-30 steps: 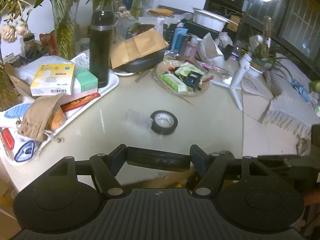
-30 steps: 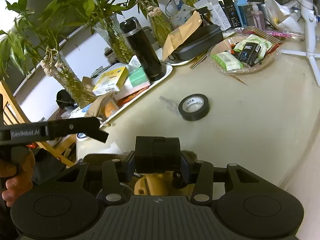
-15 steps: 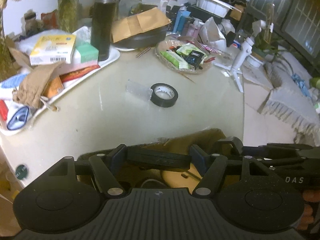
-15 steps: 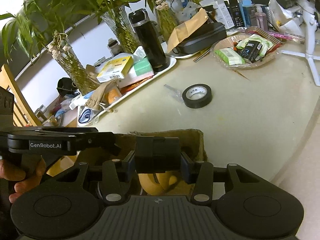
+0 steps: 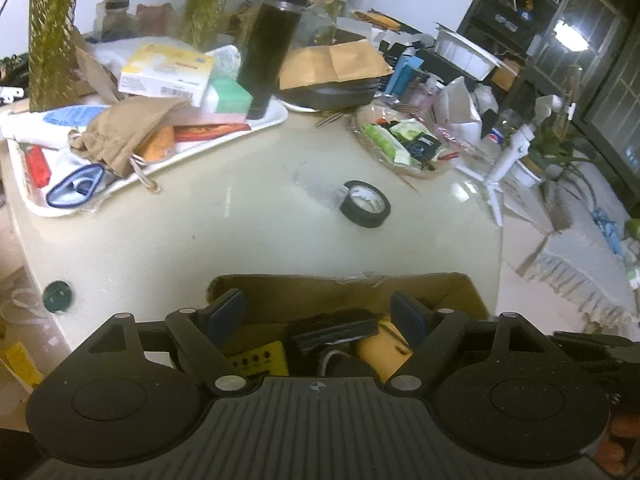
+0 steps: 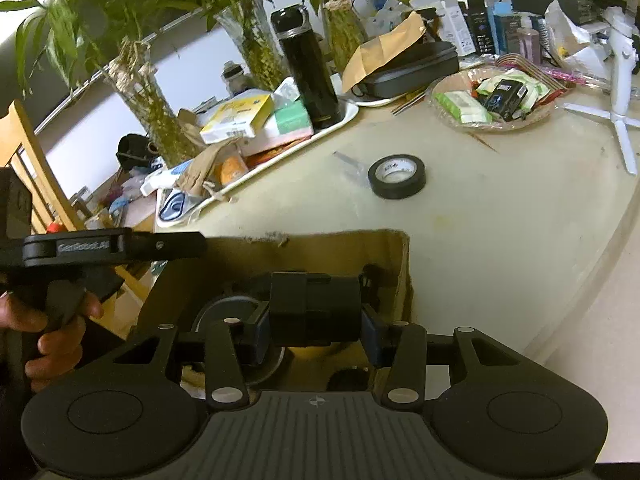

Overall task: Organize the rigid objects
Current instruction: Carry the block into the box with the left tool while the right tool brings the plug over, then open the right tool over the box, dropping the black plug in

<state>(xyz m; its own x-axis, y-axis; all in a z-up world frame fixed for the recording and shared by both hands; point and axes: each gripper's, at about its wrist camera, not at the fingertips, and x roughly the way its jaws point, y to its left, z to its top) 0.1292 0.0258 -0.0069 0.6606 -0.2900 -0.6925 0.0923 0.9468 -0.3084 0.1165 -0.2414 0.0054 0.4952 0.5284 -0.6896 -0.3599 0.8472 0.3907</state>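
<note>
With the left tongs (image 5: 320, 316) opening empty above the cardboard box (image 6: 400, 264) at the counter's near edge, keep the right tongs (image 6: 314, 336) clamped on the black block (image 6: 314, 304) until low inside.

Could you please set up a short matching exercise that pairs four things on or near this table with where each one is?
Things:
1. black tape roll
2. black flask
3. black block
4. snack packets

Places:
A. standing on the white tray
B. between the right gripper fingers, over the cardboard box
C. lying alone on the bare table
D. in the clear dish

Pairs: 1-C, 2-A, 3-B, 4-D
</note>
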